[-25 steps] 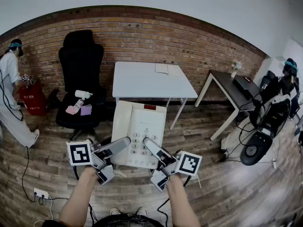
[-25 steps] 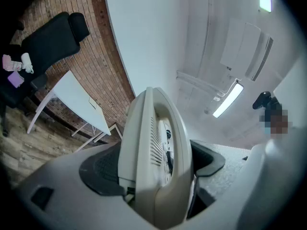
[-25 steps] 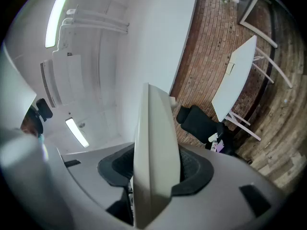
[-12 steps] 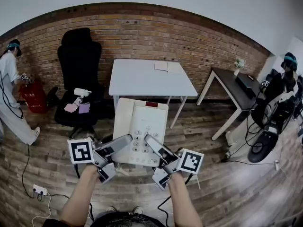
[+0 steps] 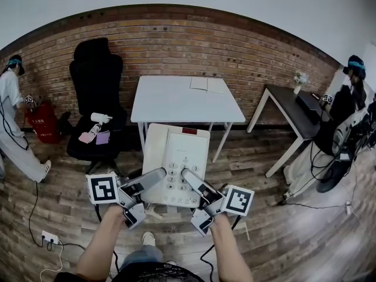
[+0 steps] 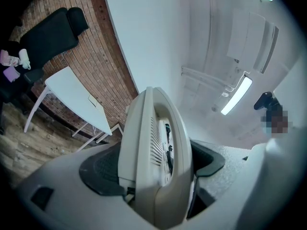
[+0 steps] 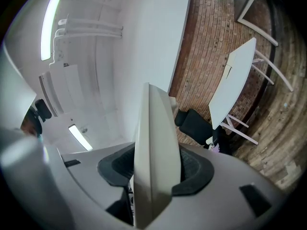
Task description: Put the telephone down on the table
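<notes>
A cream desk telephone (image 5: 176, 160) with a keypad hangs in the air over the wooden floor, in front of the white table (image 5: 188, 98). My left gripper (image 5: 157, 175) is shut on its near left edge. My right gripper (image 5: 188, 175) is shut on its near right edge. In the left gripper view the telephone's edge (image 6: 153, 147) stands clamped between the dark pads (image 6: 98, 169), with the table (image 6: 72, 92) far behind. The right gripper view shows the telephone (image 7: 153, 138) pressed between the pads (image 7: 194, 169), and the table (image 7: 235, 75) beyond.
A black office chair (image 5: 97, 93) with small items on its seat stands left of the table. A dark desk (image 5: 291, 104) is to the right. One person (image 5: 12, 116) stands at the far left by a red bin (image 5: 41, 122), another (image 5: 352, 90) at the far right. Cables cross the floor.
Both grippers keep hold of the telephone. The table has drawn a little closer in the head view, and a shoe now shows at the bottom edge.
</notes>
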Available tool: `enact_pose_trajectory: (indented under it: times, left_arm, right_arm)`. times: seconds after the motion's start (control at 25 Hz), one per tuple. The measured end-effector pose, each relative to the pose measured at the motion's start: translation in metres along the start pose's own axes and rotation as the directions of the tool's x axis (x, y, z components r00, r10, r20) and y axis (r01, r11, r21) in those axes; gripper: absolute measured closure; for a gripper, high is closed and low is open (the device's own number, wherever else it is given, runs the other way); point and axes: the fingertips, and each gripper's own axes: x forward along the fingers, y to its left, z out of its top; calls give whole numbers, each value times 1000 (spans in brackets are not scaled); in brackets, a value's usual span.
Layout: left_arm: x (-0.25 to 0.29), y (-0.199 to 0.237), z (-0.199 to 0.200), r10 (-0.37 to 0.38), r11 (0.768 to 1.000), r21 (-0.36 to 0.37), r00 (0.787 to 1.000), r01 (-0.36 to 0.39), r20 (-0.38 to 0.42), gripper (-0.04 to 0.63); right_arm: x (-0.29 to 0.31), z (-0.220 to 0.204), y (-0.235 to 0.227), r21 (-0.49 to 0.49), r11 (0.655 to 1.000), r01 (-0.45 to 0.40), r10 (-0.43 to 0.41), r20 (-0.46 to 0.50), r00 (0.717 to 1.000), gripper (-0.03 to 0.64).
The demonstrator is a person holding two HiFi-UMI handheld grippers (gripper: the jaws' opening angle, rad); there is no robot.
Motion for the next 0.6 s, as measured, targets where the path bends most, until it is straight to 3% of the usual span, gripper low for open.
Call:
enact_pose_trajectory:
  times: [0.32, 0.6]
  left_arm:
    - [26, 47, 22, -2, 1000, -27, 1000, 2, -6, 173]
    - [59, 109, 81, 5, 998, -61, 1000, -5, 0, 173]
  right_arm:
    - [23, 27, -44, -5, 1000, 18, -18, 3, 1000, 436]
    - [80, 74, -98, 11, 999, 50, -50, -12, 999, 436]
